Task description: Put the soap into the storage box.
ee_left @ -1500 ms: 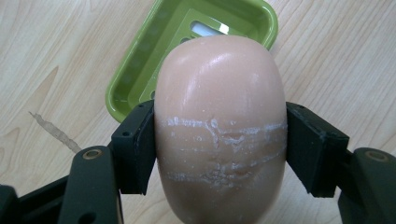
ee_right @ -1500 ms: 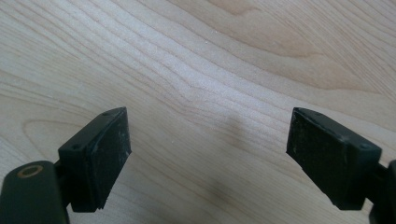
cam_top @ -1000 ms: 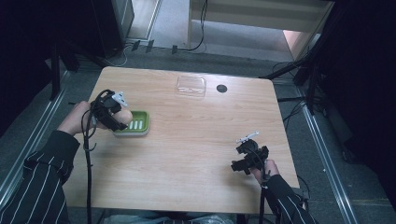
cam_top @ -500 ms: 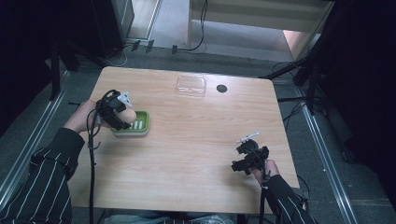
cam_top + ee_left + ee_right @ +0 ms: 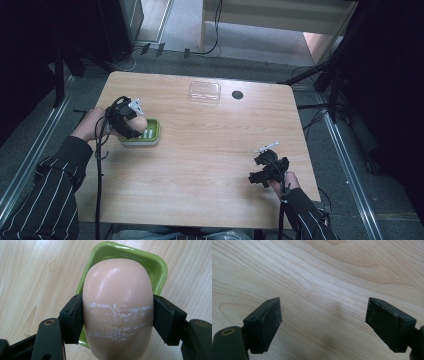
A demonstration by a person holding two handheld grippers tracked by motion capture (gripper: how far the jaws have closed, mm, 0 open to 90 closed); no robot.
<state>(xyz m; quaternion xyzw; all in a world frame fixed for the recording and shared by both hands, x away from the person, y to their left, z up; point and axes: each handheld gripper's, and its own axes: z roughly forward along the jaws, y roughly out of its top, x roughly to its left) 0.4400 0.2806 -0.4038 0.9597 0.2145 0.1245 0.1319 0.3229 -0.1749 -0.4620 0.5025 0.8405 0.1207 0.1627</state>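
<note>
A peach-coloured oval soap bar (image 5: 117, 302) with white scuff lines is clamped between the jaws of my left gripper (image 5: 117, 317), which is shut on it. Just beneath it lies a green soap dish (image 5: 150, 265). In the high view the left gripper (image 5: 131, 123) holds the soap (image 5: 139, 123) over the left end of the dish (image 5: 151, 134) at the table's left side. My right gripper (image 5: 323, 320) is open above bare wood, with nothing between its pads. It sits near the table's front right (image 5: 259, 175).
A clear plastic lid or box (image 5: 204, 92) lies near the far edge of the wooden table (image 5: 210, 150), with a small black round hole (image 5: 237, 94) beside it. Dark floor, cables and stands surround the table.
The left gripper has shifted slightly to the right with the soap, further over the green dish. The right gripper has stayed put.
</note>
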